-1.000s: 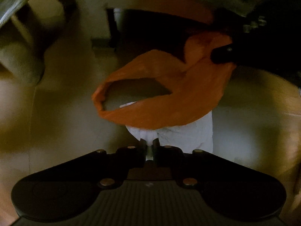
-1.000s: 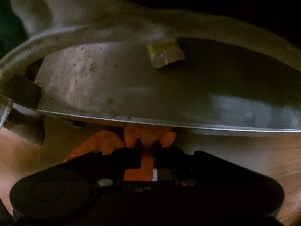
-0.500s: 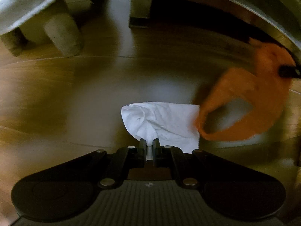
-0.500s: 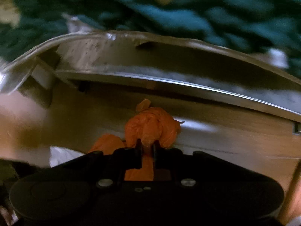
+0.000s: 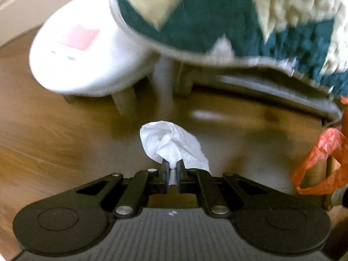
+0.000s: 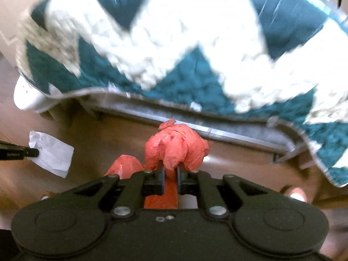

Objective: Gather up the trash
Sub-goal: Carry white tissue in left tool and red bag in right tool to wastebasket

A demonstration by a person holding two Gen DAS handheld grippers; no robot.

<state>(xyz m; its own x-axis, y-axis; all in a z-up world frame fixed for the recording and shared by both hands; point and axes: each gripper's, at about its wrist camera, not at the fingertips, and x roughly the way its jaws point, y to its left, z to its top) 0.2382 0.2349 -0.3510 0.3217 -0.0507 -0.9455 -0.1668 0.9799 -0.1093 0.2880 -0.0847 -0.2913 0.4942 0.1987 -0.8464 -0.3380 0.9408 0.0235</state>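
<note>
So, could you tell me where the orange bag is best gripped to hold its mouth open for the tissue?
Probably the free rim loop of the orange bag, taken from above. The right gripper pinches the gathered top, so the rim sags. The left gripper would first have to release its tissue.

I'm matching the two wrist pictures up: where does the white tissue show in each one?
Left wrist: the white tissue sits at centre, pinched in the left gripper.
Right wrist: the white tissue is at the far left edge, above the wooden floor.
Shared landmark: the orange bag, held by the right gripper.
</note>
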